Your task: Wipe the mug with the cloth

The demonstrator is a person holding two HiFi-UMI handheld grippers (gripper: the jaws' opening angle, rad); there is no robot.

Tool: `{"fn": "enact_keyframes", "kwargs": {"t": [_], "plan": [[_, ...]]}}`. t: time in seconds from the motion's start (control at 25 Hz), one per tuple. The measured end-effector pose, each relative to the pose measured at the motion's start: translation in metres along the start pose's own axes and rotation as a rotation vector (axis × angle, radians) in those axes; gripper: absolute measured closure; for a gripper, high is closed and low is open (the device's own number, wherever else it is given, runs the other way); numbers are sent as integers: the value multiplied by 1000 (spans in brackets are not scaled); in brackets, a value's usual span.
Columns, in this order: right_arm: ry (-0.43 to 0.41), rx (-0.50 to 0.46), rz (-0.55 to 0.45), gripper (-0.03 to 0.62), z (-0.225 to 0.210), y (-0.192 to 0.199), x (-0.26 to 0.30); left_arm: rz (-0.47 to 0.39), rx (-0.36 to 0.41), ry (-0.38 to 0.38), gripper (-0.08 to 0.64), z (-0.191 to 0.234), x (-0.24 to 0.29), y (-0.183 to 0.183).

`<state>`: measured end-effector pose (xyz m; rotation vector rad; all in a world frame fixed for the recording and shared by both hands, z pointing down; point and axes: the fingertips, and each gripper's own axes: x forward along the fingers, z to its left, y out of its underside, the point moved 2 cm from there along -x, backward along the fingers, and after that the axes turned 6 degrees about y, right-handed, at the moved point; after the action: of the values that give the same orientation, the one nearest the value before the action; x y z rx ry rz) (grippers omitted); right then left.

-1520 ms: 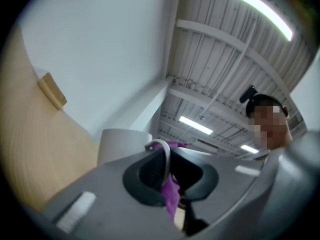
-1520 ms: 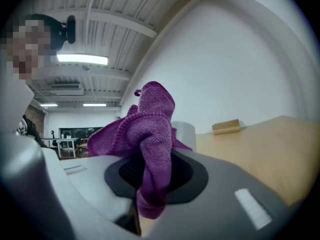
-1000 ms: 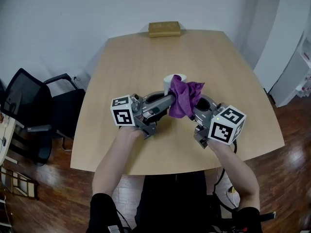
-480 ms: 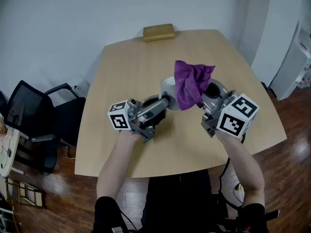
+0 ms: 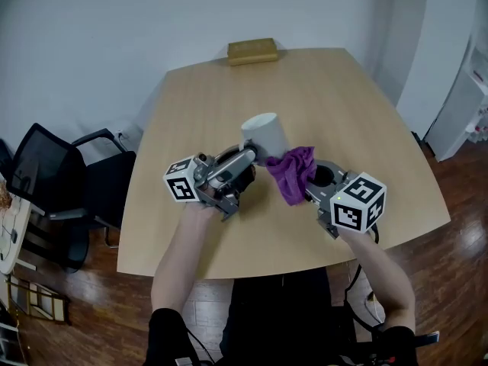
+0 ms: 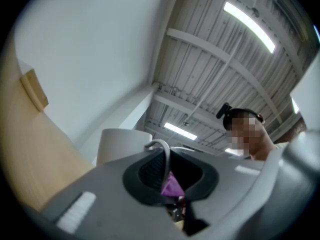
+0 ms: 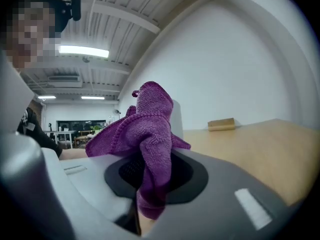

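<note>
In the head view the white mug (image 5: 263, 134) is held off the wooden table (image 5: 358, 120) and tilted. My left gripper (image 5: 254, 157) is shut on its handle. In the left gripper view the thin white handle (image 6: 163, 156) runs between the jaws, with the mug body (image 6: 117, 145) just beyond. The purple cloth (image 5: 292, 172) hangs bunched at the mug's lower right, and my right gripper (image 5: 309, 186) is shut on it. The right gripper view shows the cloth (image 7: 146, 131) pinched between the jaws and the mug (image 7: 177, 118) right behind it.
A tan box (image 5: 254, 50) lies at the table's far edge. A black office chair (image 5: 53, 178) stands left of the table, and a white shelf (image 5: 476, 90) stands at the right. Dark wooden floor surrounds the table.
The right gripper lifted the cloth above the mug, then brought it down to the mug's lower right side. The left gripper raised and tilted the mug slightly.
</note>
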<state>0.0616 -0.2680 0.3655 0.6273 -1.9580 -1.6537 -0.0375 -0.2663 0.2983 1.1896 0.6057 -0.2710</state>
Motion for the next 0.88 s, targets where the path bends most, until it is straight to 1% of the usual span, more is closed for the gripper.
{"fn": "enact_keyframes", "kwargs": {"t": [0.04,0.08,0.16,0.24,0.28,0.32,0.36,0.44,0.52,0.64,0.76,0.84,0.88], "plan": [[7,29,-27,515,-6,-8,-5,-8,-3,17,518,-2,1,-1],[12,52,-76,515,-11,-21,-11,-11,-4,33,518,-4,2,-2],[11,65,-207,515,-13,-60,-25,-5,0,61,518,-8,6,-2],[11,32,-332,515,-8,-99,-36,5,-1,79,518,-11,8,0],[15,4,-377,515,-4,-115,-39,10,-2,85,518,-12,9,0],[19,-28,-401,515,0,-127,-38,14,-3,92,518,-14,10,1],[20,-59,-403,515,3,-134,-34,17,-4,99,518,-15,11,1],[12,-111,-356,515,10,-133,-19,22,-1,113,518,-18,14,2],[-6,-136,-293,515,17,-117,-6,25,6,118,518,-21,17,3],[-18,-149,-243,515,23,-84,-3,26,21,101,519,-19,14,3],[-16,-113,-158,515,19,-42,-6,28,36,81,520,-15,8,2],[-4,-55,-90,515,6,-18,-10,12,29,101,520,-16,6,-1],[8,-15,-78,515,-3,-14,-13,1,24,124,518,-18,6,-2]]}}
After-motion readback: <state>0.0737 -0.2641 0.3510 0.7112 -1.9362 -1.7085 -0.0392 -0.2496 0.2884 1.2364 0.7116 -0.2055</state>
